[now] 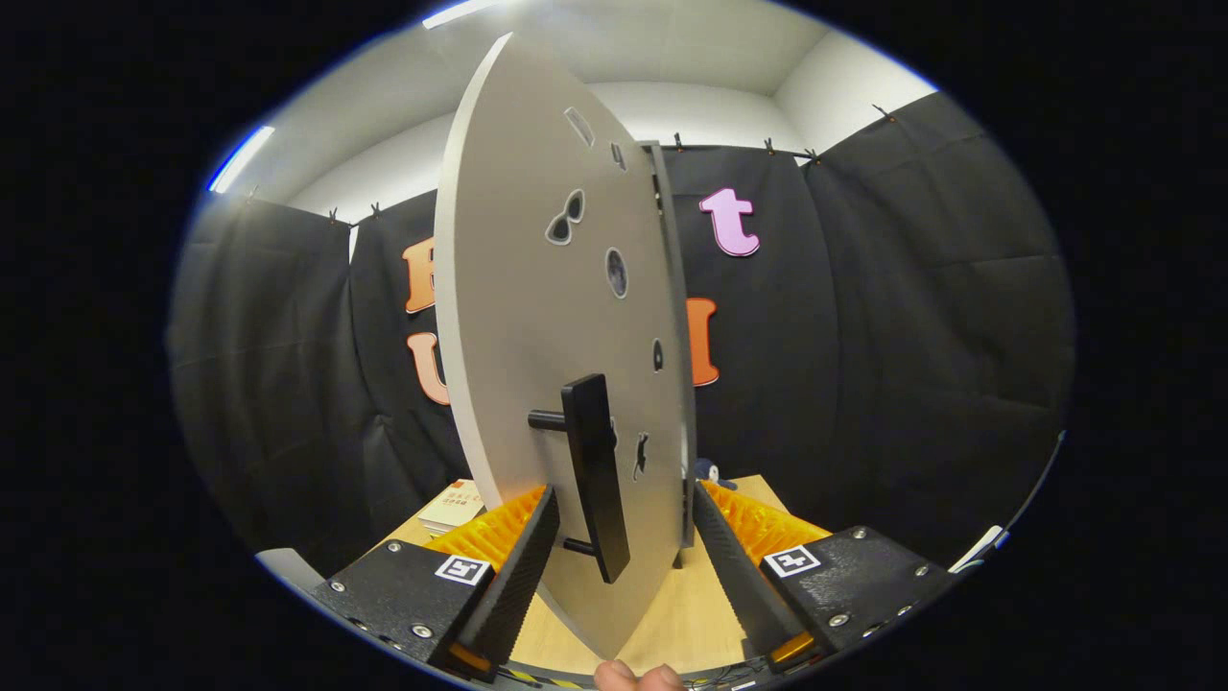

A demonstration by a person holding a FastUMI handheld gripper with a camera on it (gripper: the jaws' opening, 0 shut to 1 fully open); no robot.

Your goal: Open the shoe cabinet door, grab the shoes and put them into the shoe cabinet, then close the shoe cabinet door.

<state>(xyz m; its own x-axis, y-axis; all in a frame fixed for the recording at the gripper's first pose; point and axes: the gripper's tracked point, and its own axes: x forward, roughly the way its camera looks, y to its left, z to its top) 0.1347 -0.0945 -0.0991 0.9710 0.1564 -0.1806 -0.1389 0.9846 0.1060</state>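
Two black ridged fingers of the gripper reach forward and stand wide apart, gripping nothing. At the very near edge, the tips of a person's fingers peek in. Between the gripper's fingers swings the shoe cabinet door, a pale grey panel seen nearly edge-on, with small cut-out shapes scattered over its face. A black bar handle stands upright on the door's near face, in the gap between the fingers and closer to the left one; whether that finger touches it cannot be told. The door stands over a light wooden table. To the far left on the table lies a booklet. Just right of the door's far edge, a small dark object sits too hidden to identify.
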